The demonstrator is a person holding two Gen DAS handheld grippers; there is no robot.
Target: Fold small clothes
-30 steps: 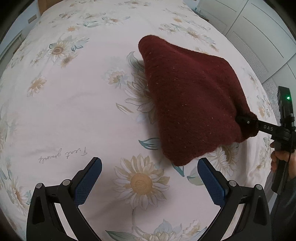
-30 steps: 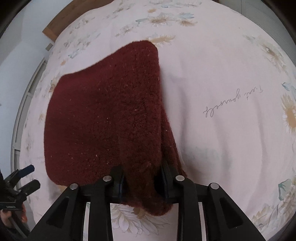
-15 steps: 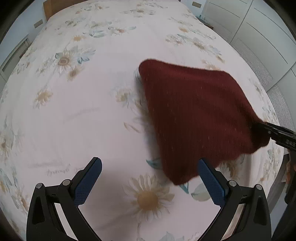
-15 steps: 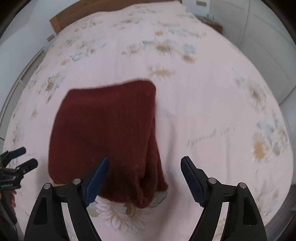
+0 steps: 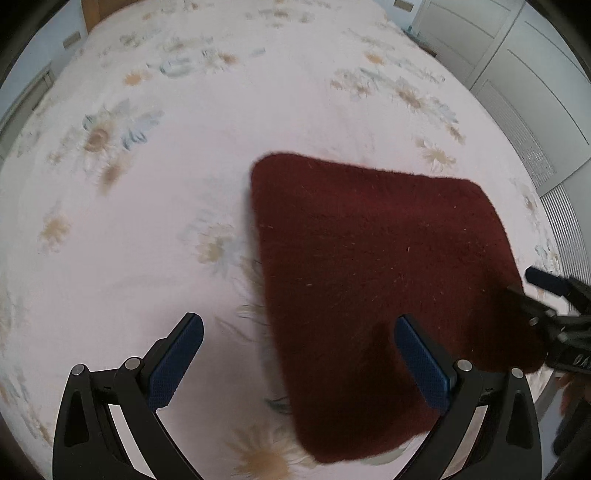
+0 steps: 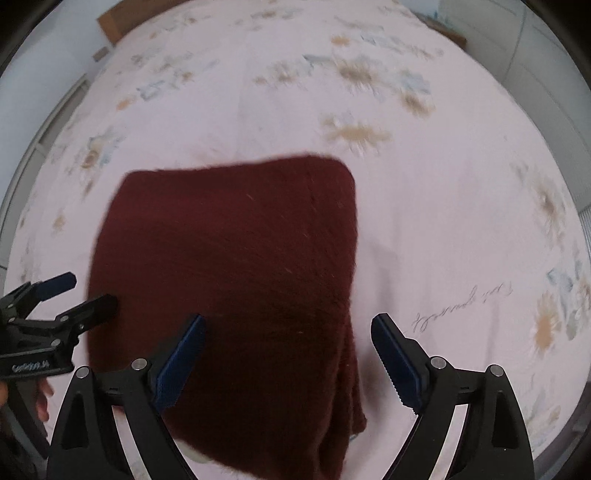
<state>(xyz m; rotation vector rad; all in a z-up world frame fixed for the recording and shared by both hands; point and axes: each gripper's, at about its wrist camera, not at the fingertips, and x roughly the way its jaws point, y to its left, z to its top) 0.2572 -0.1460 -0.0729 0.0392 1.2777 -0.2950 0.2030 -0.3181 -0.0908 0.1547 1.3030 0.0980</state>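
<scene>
A dark red knitted garment [image 5: 376,258] lies folded into a rough square on the floral bedsheet [image 5: 129,229]; it also shows in the right wrist view [image 6: 236,266]. My left gripper [image 5: 299,358] is open and empty, above the garment's near left edge. My right gripper [image 6: 288,350] is open and empty, over the garment's near right edge where folded layers stack. The right gripper shows at the right edge of the left wrist view [image 5: 546,306]. The left gripper shows at the left edge of the right wrist view [image 6: 55,306].
The pink sheet with daisy print [image 6: 461,221] covers the whole bed. White wardrobe doors [image 5: 535,74] stand past the bed's right side. A wooden headboard [image 6: 114,18] is at the far end.
My right gripper opened and let go of the garment's corner, then drew back. The garment dropped flat onto the bed. Both grippers pulled up and away.
</scene>
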